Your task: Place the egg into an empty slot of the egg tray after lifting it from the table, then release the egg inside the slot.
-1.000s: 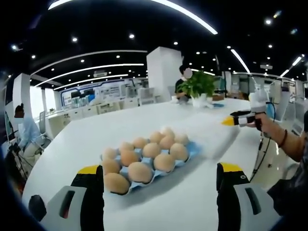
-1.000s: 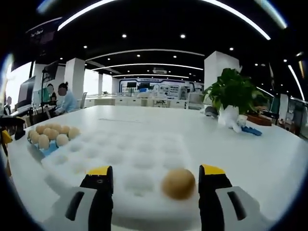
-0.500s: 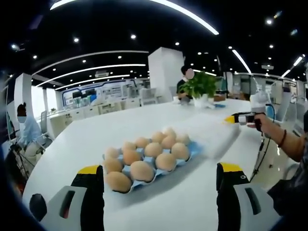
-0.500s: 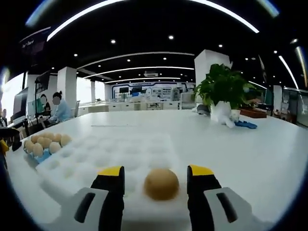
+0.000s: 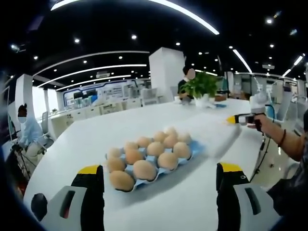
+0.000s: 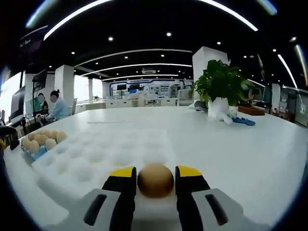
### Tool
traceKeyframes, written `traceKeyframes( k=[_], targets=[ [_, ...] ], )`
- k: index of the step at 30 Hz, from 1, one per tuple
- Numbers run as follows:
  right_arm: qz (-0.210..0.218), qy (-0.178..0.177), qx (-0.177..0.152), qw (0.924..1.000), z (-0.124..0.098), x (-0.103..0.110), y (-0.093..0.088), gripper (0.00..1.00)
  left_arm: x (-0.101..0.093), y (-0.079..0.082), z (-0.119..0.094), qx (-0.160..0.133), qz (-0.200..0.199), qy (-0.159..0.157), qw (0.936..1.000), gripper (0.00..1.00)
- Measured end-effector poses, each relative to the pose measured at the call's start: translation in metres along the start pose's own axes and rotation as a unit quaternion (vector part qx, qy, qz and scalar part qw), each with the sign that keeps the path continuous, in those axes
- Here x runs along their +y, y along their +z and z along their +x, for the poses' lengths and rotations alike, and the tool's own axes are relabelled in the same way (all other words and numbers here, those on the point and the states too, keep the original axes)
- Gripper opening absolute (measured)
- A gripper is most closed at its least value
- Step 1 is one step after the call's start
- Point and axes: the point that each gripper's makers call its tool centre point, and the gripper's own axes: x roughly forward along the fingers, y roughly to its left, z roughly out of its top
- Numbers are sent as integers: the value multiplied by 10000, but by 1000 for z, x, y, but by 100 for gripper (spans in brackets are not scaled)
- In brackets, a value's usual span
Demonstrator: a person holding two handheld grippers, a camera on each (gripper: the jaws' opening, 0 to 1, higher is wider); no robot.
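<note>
We are pinching a brown egg point(image 6: 155, 180) between the closed jaws of our right gripper point(image 6: 155, 179), over the near edge of an empty white egg tray point(image 6: 103, 156). Our left gripper point(image 5: 159, 175) is gaping wide, holding nothing, facing a full blue egg tray point(image 5: 192, 153). Lowering into a slot and releasing are remaining.

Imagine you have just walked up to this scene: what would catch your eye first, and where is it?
First, the brown egg clamped between the yellow-tipped jaws of the right hand-held gripper, low in the right gripper view at the near edge of a white egg tray whose slots look empty. Next, the blue egg tray packed with brown eggs on the white table, ahead of the open left hand-held gripper.
</note>
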Motion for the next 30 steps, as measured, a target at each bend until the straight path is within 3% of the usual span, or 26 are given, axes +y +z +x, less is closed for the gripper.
traceKeyframes(
  k=[6,17,30],
  targets=[
    [-309,-133,121,9994,4,-6,-4,31,0,0,-1,-11,-4,5,10000,99],
    [-272,-135,110,9995,2,-8,-2,31,1,-2,-2,3,-19,8,10000,98],
    [-225,-66,-237,9994,-6,0,14,30,3,-3,-3,11,-28,46,10000,98]
  ],
)
